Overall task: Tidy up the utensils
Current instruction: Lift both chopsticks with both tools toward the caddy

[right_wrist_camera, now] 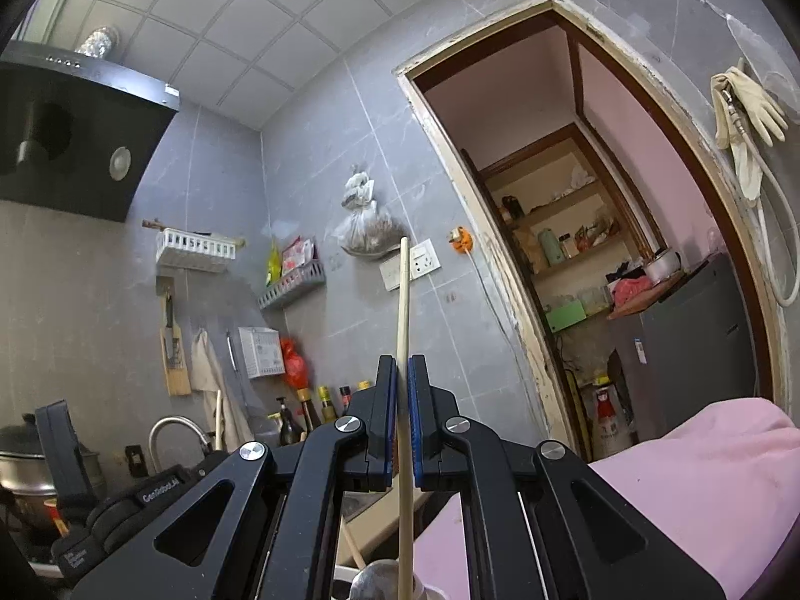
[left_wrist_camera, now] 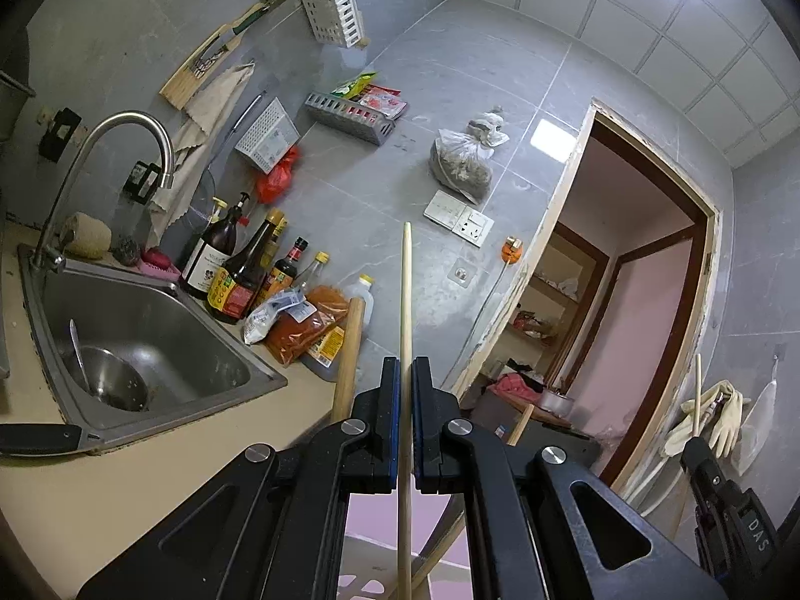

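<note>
Both grippers are clamped down on a thin wooden stick each, chopsticks by the look of them. The left gripper has its jaws pinched tight on one chopstick that sticks straight up out of the pads, tip ending in front of the grey tiled wall. The lower end runs down between the gripper arms and gets cut off at the bottom edge of the frame, so no telling what's under it. Same story on the right: the right gripper is squeezed on its own chopstick, tip near the wall socket, bottom end lost below the frame next to some rounded metal thing I honestly can't make out, maybe a spoon or ladle.

Around the left side there's a steel sink with a metal bowl and a spoon standing in it, a curved faucet, and a bunch of sauce bottles crowded on the counter by some bagged spices. A thicker wooden handle leans up just left of the left gripper, its lower part hidden behind the gripper body. White baskets hang on the wall.

From the right wrist view you get the doorway with shelves behind, rubber gloves hanging on the wall, a range hood, and a pink sleeve filling the lower right corner.
</note>
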`<state>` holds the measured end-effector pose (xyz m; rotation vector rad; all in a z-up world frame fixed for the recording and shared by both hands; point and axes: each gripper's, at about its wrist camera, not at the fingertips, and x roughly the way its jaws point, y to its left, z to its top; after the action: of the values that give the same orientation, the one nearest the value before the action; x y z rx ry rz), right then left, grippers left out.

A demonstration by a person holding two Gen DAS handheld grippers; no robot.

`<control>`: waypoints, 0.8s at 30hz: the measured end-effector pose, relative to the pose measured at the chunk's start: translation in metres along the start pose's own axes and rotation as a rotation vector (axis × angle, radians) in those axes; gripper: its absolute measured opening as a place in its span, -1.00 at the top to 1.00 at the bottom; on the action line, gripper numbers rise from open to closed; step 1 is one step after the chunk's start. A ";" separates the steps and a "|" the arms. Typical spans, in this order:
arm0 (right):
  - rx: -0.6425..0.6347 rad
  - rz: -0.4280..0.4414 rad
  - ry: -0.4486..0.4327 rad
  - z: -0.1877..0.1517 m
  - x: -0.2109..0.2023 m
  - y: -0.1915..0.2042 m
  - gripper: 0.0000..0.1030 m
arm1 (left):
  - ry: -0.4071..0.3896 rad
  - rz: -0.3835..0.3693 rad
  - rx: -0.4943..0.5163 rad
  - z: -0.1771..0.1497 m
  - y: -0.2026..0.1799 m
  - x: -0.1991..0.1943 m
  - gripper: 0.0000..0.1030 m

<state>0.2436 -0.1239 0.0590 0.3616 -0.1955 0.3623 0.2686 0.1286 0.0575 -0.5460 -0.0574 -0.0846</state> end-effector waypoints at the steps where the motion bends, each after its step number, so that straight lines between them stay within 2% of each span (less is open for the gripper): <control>1: 0.000 -0.002 -0.006 -0.001 0.000 0.000 0.94 | 0.002 -0.003 -0.003 -0.001 0.000 0.000 0.95; 13: 0.014 0.010 -0.005 -0.008 0.008 0.000 0.94 | -0.002 0.009 0.023 -0.003 -0.004 0.000 0.95; 24: -0.005 0.007 0.065 -0.024 0.016 0.003 0.94 | 0.040 0.001 0.103 -0.018 -0.012 0.003 0.95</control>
<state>0.2605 -0.1074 0.0418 0.3437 -0.1342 0.3801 0.2710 0.1088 0.0488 -0.4413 -0.0224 -0.0905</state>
